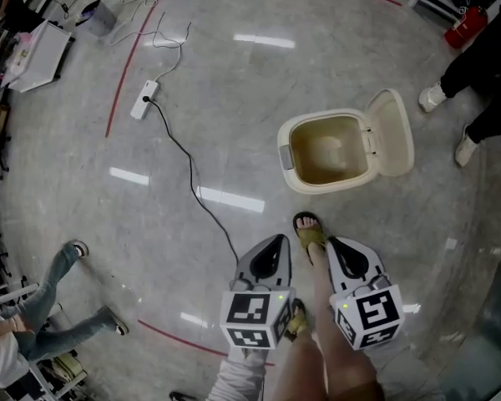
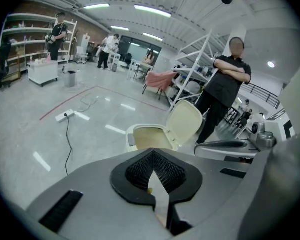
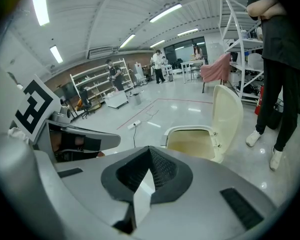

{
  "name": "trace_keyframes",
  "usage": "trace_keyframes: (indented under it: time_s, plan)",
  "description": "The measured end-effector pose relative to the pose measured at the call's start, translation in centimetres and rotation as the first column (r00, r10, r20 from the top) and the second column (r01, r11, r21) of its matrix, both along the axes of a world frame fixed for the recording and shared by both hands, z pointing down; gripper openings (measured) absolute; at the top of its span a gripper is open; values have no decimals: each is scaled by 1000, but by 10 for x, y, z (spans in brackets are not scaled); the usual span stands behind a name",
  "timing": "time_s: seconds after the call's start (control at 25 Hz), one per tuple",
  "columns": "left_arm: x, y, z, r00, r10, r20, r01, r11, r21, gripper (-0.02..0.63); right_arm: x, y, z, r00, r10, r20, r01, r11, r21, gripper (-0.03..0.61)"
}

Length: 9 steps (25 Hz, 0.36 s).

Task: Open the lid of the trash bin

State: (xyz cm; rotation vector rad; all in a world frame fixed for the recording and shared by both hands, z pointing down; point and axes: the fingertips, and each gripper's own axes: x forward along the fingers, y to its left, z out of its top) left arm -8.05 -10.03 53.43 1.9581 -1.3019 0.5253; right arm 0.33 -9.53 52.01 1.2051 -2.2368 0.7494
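Reads as light, stiff lid point(image 1: 394, 132), already up on bin point(image 1: 317, 186), grippable at free edge; left gripper point(image 1: 275, 242), right gripper point(image 1: 336, 245) jaws closed, empty.

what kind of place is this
Probably a large workshop or lab hall: an open polished floor marked with a red tape line, metal shelving along the wall, and a power strip lying loose.

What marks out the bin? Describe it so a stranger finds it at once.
Inside the red line on the grey floor, look just ahead of the sandalled foot. The bin stands there, cream, with its lid flipped back open. Its only near neighbours are a flat white power strip and a black cable.
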Motion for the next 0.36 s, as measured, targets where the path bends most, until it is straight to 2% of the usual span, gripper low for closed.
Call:
trace_keyframes:
  time_s: [0.36]
  plan:
    - [5, 0, -3, 1000, 2, 4, -2, 1000, 13, 5, 4, 0, -4, 1000, 2, 9, -3, 1000, 8, -6]
